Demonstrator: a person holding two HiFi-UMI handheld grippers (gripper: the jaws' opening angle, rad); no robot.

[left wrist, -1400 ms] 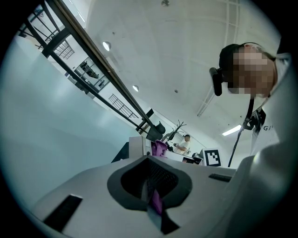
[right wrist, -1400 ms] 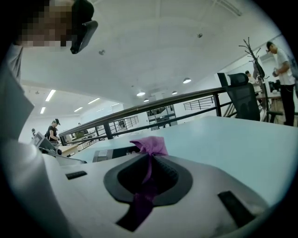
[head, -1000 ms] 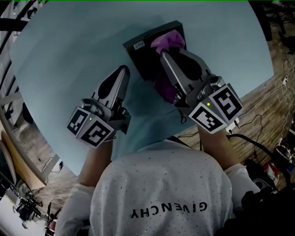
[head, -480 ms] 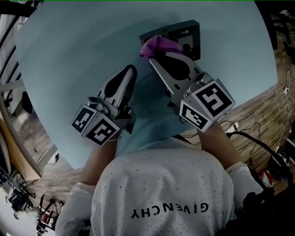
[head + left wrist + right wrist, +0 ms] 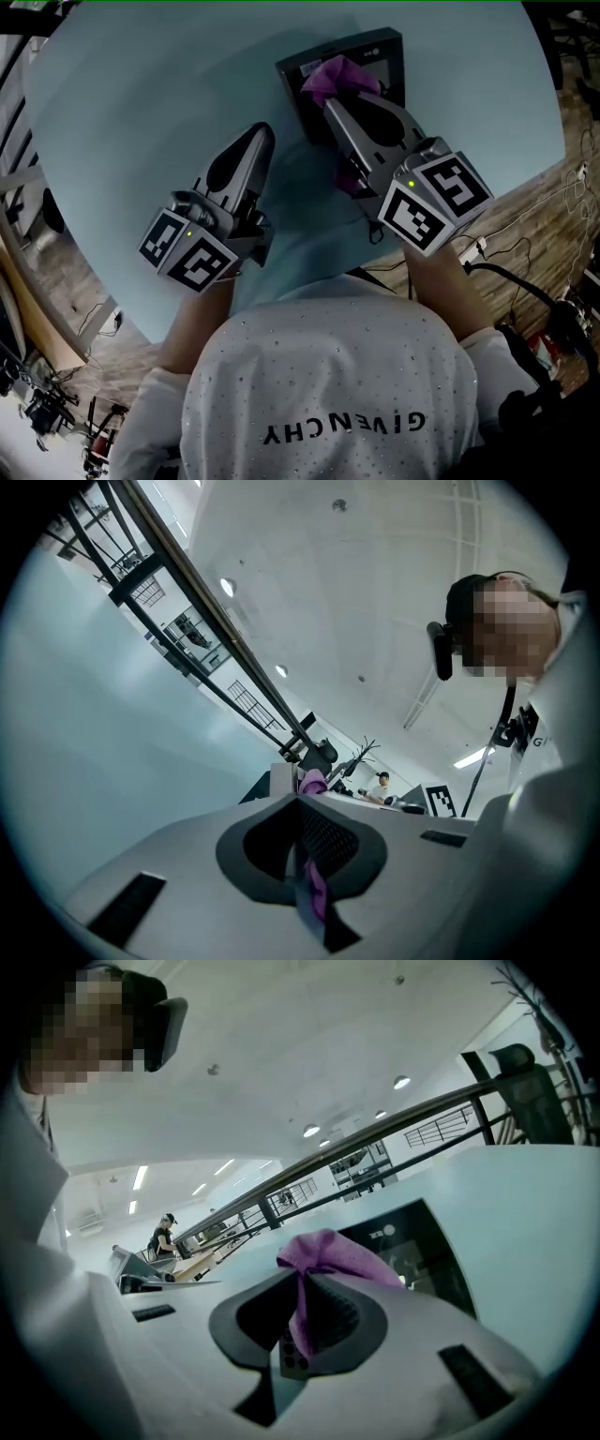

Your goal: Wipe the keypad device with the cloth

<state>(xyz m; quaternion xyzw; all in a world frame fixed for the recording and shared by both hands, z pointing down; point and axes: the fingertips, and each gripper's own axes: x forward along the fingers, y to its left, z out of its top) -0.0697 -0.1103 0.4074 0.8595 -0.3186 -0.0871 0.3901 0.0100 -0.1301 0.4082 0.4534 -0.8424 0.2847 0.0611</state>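
Observation:
The black keypad device (image 5: 380, 58) lies at the far side of the pale blue round table (image 5: 131, 112). My right gripper (image 5: 334, 99) is shut on a purple cloth (image 5: 337, 75), whose bunched end presses on the device's left part. More of the cloth hangs below the jaws. In the right gripper view the cloth (image 5: 323, 1251) bulges from the shut jaws over the device (image 5: 427, 1251). My left gripper (image 5: 260, 137) rests shut with nothing in it on the table, left of the device. The cloth (image 5: 312, 782) shows beyond its tips.
The table's curved near edge runs close to the person's body. Wooden floor with cables (image 5: 553, 216) lies to the right. A railing (image 5: 375, 1147) and a distant person (image 5: 165, 1232) appear in the right gripper view.
My right gripper has swept the cloth across the device, out to the left edge and back onto its left part. The left gripper has stayed where it was.

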